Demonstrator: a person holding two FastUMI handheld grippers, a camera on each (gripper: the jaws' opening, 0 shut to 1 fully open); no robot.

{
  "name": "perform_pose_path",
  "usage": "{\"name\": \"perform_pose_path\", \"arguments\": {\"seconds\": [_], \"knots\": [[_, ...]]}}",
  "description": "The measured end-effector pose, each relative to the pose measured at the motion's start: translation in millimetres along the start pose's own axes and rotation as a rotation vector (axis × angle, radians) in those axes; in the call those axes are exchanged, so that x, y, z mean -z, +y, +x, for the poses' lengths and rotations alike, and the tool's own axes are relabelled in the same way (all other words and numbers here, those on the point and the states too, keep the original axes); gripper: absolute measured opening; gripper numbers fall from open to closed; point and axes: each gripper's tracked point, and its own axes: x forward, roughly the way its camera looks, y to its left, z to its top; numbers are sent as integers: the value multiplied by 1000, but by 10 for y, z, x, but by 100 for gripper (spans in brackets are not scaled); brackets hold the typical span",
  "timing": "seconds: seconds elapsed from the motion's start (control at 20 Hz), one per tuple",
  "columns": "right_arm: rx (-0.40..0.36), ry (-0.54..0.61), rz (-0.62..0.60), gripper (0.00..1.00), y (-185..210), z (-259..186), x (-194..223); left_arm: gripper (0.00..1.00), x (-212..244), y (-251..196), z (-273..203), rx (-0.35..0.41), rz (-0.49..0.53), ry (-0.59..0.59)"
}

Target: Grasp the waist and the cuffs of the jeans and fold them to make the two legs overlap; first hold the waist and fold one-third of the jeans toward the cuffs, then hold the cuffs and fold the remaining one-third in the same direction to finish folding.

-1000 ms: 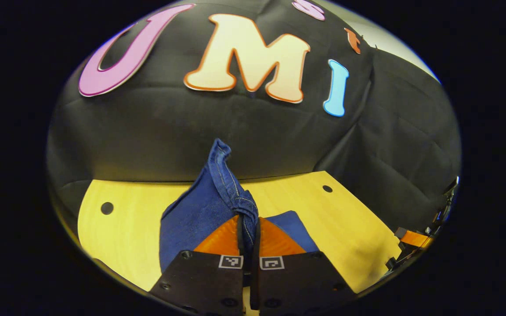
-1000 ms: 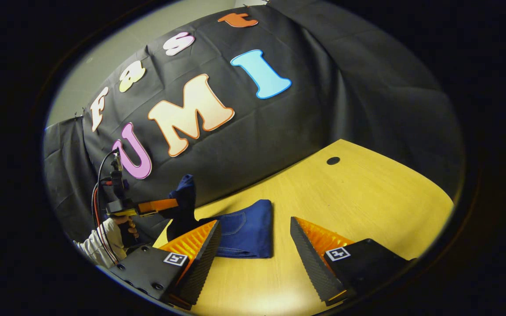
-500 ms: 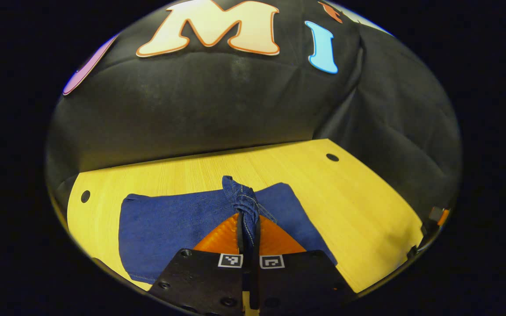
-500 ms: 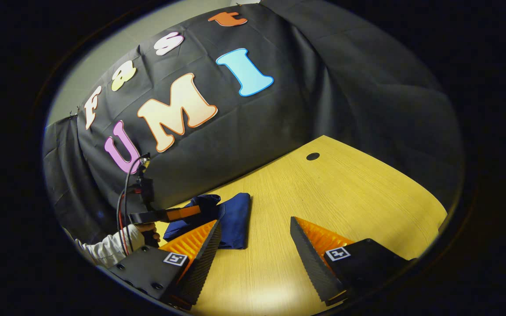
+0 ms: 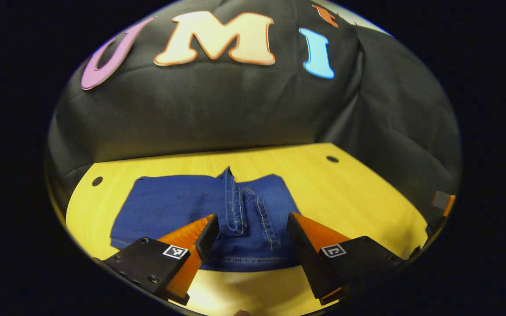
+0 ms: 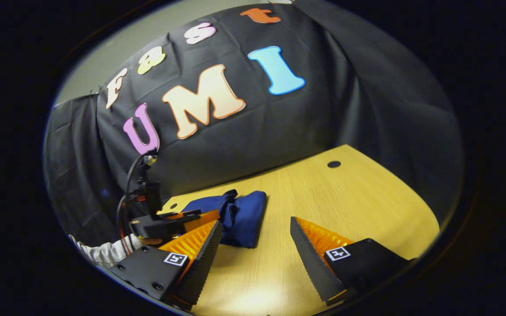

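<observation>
— Since half a second ago, what has changed on the left?

— Back then the left gripper (image 5: pixel 249 224) was pinched on a bunched seam of the jeans (image 5: pixel 200 210). Now its fingers (image 5: pixel 207 230) stand wide apart with nothing between them. The seam it let go lies as a raised ridge on top of the folded cloth, straight ahead of the gap.

— Is it touching the jeans at all?

— From the left gripper view the two fingertips sit over the near edge of the bundle, one on either side of the ridge; whether they rest on the cloth I cannot tell. The jeans lie folded flat on the table (image 5: pixel 358 193), spreading ahead and to the left of that gripper.

— And the right one?

— The right gripper (image 6: pixel 255 230) is open just as wide as it was in both earlier frames, holding nothing, above bare table (image 6: pixel 345 197). In the right gripper view the jeans (image 6: pixel 244 217) sit just ahead of its left finger, apart from it, with a rumpled fold at their far end. Farther left, the left gripper (image 6: pixel 204 215) shows in a hand (image 6: pixel 149 241) with a pale sleeve (image 6: pixel 103 254), its tips at the edge of the bundle.
</observation>
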Motion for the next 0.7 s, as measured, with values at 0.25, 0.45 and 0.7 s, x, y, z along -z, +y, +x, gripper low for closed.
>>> {"name": "perform_pose_path", "arguments": {"seconds": [0.25,0.45,0.7], "knots": [[-5,-215,-158,97,774,-308,-470,95,-431,369,-1279,-96,13,-179],[-41,-290,-206,98,1381,-664,-541,95,-631,533,-2143,-147,22,-270],[-92,-308,-214,98,1897,-933,-468,94,-848,564,-2851,-157,45,-359]]}}
